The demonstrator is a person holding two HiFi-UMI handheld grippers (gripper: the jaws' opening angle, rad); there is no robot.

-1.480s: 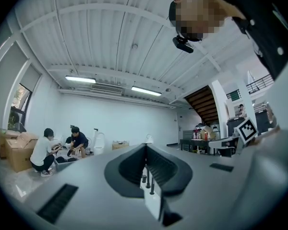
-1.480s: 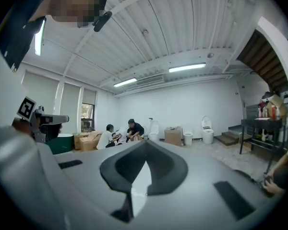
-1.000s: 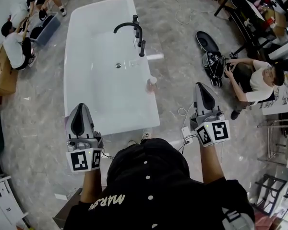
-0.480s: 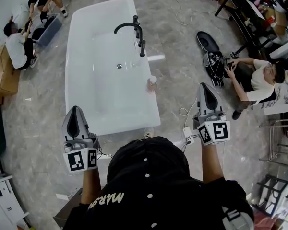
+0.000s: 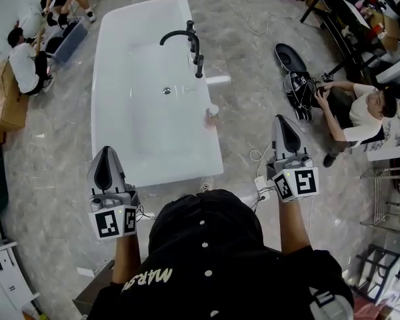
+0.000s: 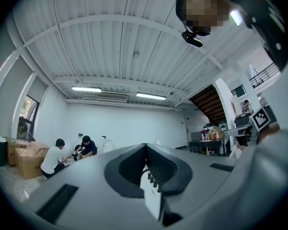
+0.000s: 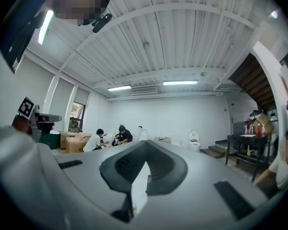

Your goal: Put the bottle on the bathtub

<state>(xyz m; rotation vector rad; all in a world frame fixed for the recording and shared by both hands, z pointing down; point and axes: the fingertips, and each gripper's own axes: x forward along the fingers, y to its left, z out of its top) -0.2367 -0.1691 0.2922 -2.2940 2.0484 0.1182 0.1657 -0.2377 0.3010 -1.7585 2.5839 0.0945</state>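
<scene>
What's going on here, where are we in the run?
A person stands at the near end of a white bathtub with a gripper in each hand. The small bottle stands on the tub's right rim, nearer the person than the black faucet. The left gripper and right gripper are both well clear of it, fingers together and empty. The placing looks done.

Only readable text: white lettering on the person's black shirt (image 5: 207, 272), upside down in head view, reads roughly "MARS"; trailing character unclear; square black-and-white coded markers on the cubes of the left gripper (image 5: 107, 153) and right gripper (image 5: 284, 122), patterns only, no characters; gripper views: no legible print.
</scene>
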